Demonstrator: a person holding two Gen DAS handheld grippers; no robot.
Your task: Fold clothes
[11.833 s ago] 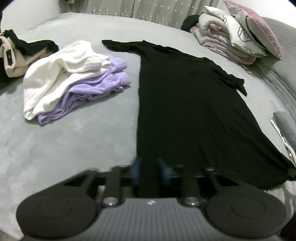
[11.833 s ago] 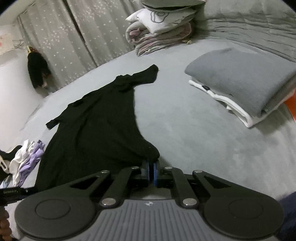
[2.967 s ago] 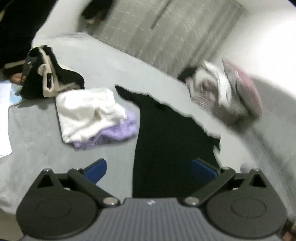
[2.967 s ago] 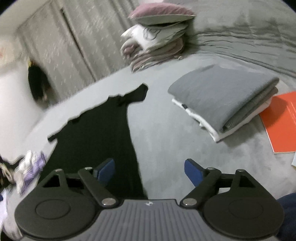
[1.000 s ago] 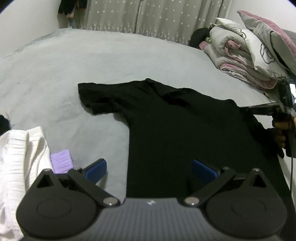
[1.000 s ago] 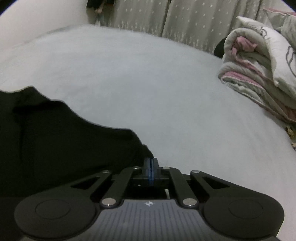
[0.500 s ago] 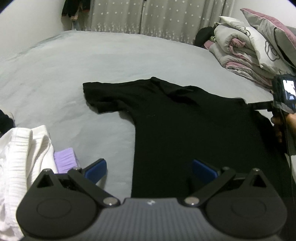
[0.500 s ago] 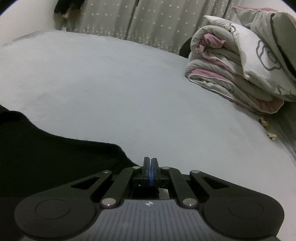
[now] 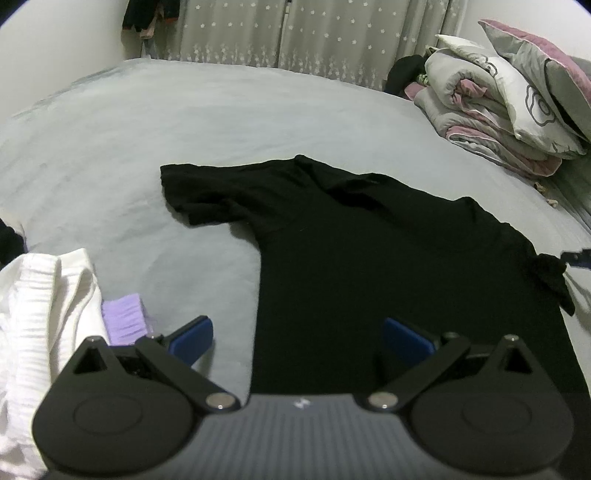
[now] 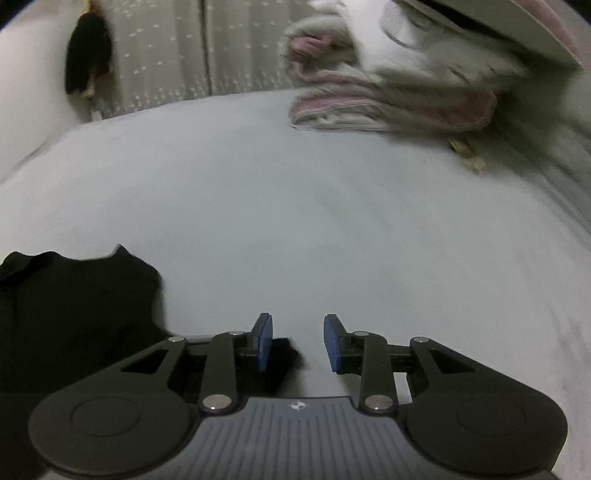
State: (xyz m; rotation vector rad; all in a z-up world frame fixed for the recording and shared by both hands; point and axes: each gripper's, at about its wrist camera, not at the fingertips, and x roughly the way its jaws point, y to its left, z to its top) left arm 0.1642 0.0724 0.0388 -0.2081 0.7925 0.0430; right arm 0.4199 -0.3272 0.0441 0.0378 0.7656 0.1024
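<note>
A black short-sleeved garment (image 9: 369, 251) lies spread flat on the grey bed (image 9: 184, 122), neckline toward the curtains. My left gripper (image 9: 297, 338) stands wide open over its near part, with nothing between its blue pads. In the right wrist view the garment's right sleeve (image 10: 74, 302) lies to the left of my right gripper (image 10: 297, 341). Its jaws are opening with only bare bedspread between them. A blurred tip of the right gripper (image 9: 576, 256) shows at the left wrist view's right edge, beside the bunched sleeve end (image 9: 550, 273).
A white garment (image 9: 40, 306) over a lilac one (image 9: 123, 315) lies at the near left. Folded quilts and pillows (image 9: 517, 96) are stacked at the far right, in front of starred curtains (image 9: 314, 33). Dark clothes (image 10: 88, 55) hang by the wall.
My right gripper let go of the black sleeve, its jaws parted, and it swung off to the right. The sleeve now lies bunched at the garment's right edge. The left gripper stayed put.
</note>
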